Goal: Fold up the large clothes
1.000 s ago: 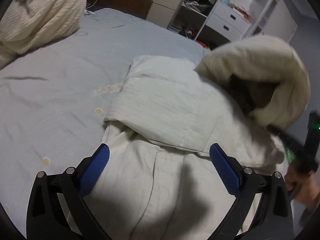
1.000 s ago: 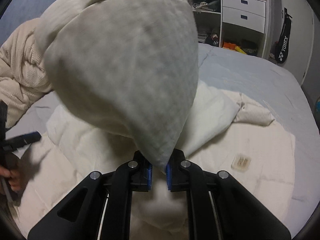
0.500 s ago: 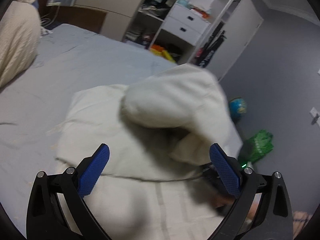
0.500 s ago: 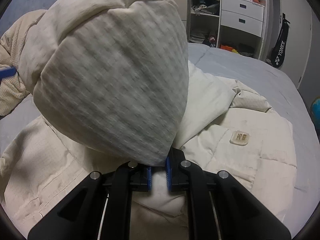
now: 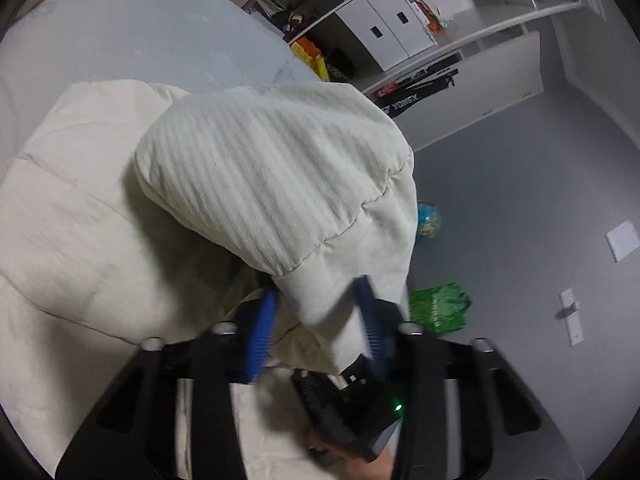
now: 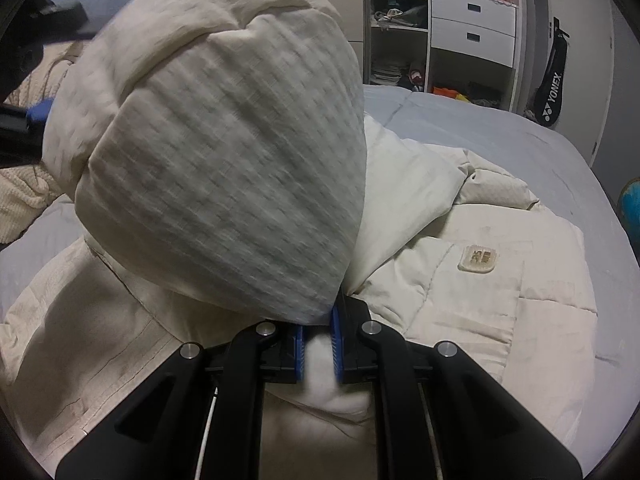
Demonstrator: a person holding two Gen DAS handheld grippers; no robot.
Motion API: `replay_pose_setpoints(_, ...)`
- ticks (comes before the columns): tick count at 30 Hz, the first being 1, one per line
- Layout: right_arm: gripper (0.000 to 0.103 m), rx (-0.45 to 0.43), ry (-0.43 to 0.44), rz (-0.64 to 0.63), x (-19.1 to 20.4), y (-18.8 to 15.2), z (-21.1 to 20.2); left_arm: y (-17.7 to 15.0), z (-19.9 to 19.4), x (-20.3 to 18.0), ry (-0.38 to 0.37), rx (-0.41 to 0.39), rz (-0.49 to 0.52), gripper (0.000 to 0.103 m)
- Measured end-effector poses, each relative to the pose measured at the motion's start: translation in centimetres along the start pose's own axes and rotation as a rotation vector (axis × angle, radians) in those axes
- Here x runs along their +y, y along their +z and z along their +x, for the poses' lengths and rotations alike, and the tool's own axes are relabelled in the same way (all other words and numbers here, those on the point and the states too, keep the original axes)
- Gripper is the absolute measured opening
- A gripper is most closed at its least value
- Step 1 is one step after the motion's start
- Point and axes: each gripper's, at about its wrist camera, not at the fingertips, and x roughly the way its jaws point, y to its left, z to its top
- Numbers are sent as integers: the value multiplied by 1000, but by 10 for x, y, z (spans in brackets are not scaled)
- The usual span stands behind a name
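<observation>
Cream padded jacket on bed; hood is pinched by right gripper, left gripper half-closed around it; folding the hood over looks next

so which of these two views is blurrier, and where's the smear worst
Left wrist view is blurrier: the left tool, its blue pads and the black frame below are smeared, and the cream jacket is soft. Right wrist view: the right tool is sharp, only the lifted fabric shows motion streaks; both curve at the edges.
</observation>
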Motion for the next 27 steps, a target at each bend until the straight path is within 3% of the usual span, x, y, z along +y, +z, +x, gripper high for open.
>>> replay_pose_setpoints(2, 8, -1, -5, -1, 2, -1, -1, 0, -2, -5, -14, -26, 30, 12)
replay_pose_setpoints(4, 8, -3, -13, -5, 4, -1, -4, -3, -7, -11, -20, -42, 75, 9)
replay_pose_setpoints(9, 17, -2, 0, 34, 4, -8, -19, -17, -20, -11, 18, -65, 125, 8)
replay_pose_setpoints(12, 27, -1, 23, 96, 1, -16, -35, -30, -27, 2, 26, -70, 108, 8)
replay_pose_setpoints(17, 46, 27, 166, 351, -17, -38, -51, -55, -32, 43, 43, -73, 16, 8)
replay_pose_setpoints(27, 54, 19, 472, 912, -46, -64, -34, -68, -25, 80, 75, -46, -46, 8)
